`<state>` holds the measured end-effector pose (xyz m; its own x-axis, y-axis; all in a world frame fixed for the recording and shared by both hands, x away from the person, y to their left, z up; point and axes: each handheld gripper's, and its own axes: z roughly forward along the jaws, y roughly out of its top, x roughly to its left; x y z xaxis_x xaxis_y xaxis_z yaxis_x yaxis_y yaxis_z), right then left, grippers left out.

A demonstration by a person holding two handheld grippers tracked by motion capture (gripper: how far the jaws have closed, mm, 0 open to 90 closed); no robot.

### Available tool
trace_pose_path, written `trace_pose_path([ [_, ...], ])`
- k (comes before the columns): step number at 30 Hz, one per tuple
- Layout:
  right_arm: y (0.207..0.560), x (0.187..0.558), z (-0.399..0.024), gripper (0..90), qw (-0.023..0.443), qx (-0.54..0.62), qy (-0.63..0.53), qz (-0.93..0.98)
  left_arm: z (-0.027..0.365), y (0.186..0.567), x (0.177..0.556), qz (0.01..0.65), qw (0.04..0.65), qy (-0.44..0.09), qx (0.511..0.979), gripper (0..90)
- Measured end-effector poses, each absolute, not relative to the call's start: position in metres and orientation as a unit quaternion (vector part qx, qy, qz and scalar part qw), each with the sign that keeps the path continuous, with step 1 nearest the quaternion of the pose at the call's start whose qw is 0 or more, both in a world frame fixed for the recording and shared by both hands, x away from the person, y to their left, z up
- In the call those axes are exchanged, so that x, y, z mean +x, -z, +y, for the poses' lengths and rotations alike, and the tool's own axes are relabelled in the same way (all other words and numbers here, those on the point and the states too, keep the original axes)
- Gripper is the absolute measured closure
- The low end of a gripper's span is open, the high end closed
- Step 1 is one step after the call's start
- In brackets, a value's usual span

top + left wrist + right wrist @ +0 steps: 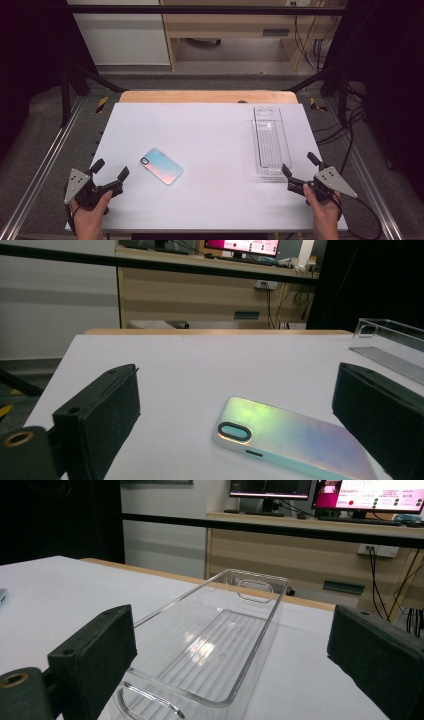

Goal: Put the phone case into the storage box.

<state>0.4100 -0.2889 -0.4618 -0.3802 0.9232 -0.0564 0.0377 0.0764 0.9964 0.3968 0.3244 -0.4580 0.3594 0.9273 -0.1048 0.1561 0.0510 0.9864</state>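
Phone case (161,165): glossy iridescent rounded rectangle, left of clear ribbed plastic tray (270,142). Left tool (111,174), right tool (299,171): spread, empty.

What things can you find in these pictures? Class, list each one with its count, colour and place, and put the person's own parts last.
phone case: 1, iridescent pink and blue, flat on the table left of centre, camera cutout toward the far left
clear plastic tray: 1, see-through, empty, on the right part of the table, long side running away from the person
table: 1, white top with a wooden far edge
monitors: 2, screens lit, on the wooden desk behind the table
left gripper: 1, black, fingers open, near the left front edge, facing the phone case
right gripper: 1, black, fingers open, near the right front edge, facing the tray
hands: 2, one on each gripper
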Motion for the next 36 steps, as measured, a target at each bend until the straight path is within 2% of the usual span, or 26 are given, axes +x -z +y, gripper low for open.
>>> trace_pose_path([
  [9,0.461,0.408,-0.287,5.8,0.399,0.389,-0.556,0.617,0.316,0.457,0.396,0.439,0.566,-0.327,0.616,10.2],
  [13,0.460,0.408,-0.286,5.8,0.400,0.387,-0.555,0.618,0.311,0.457,0.395,0.434,0.565,-0.314,0.627,15.7],
  [18,0.460,0.408,-0.285,5.8,0.401,0.384,-0.554,0.620,0.306,0.455,0.393,0.425,0.556,-0.312,0.642,33.7],
  [22,0.460,0.407,-0.285,5.8,0.401,0.386,-0.555,0.618,0.305,0.454,0.391,0.430,0.544,-0.304,0.654,59.5],
  [26,0.460,0.407,-0.282,5.8,0.410,0.377,-0.545,0.627,0.301,0.453,0.393,0.436,0.531,-0.293,0.665,79.1],
  [30,0.459,0.406,-0.275,5.8,0.419,0.363,-0.530,0.642,0.294,0.448,0.404,0.436,0.505,-0.296,0.683,88.8],
  [36,0.459,0.405,-0.274,5.6,0.416,0.367,-0.536,0.636,0.284,0.434,0.429,0.425,0.467,-0.281,0.723,90.0],
])
